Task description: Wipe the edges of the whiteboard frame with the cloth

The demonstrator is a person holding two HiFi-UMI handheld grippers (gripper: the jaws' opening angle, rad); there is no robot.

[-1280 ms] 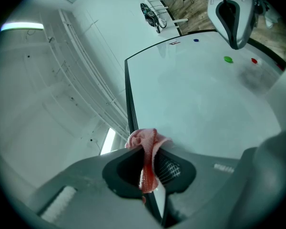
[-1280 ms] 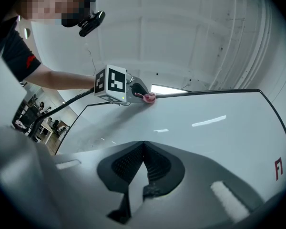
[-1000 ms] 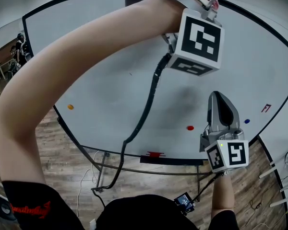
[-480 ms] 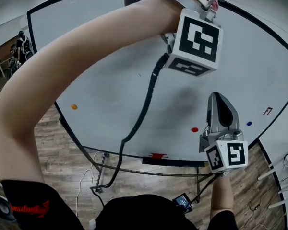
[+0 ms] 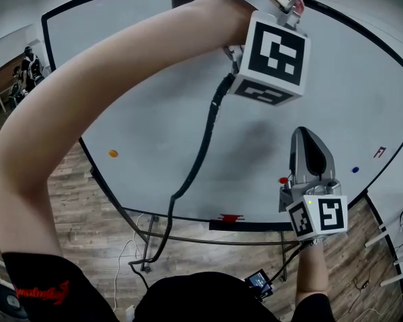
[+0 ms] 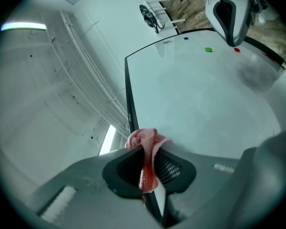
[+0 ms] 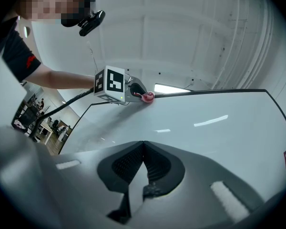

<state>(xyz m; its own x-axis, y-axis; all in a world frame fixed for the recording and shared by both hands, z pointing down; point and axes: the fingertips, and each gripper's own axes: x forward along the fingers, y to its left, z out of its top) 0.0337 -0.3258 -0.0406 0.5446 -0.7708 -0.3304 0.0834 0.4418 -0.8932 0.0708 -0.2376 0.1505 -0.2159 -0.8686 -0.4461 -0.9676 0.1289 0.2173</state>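
Cloth (image 6: 144, 147) is sitting pinched in the left tongs (image 6: 149, 168) on the top edge of the whiteboard frame (image 6: 128, 97), creeping leftward since a second ago, so wiping is advancing. Right tongs (image 7: 144, 161) are hanging pressed together, empty.

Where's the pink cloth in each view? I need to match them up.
Head view: the cloth peeks out at the top edge, right of centre.
Left gripper view: bottom centre, pinched in the left hand-held gripper.
Right gripper view: small, upper centre-left.
Shared landmark: the black whiteboard frame.
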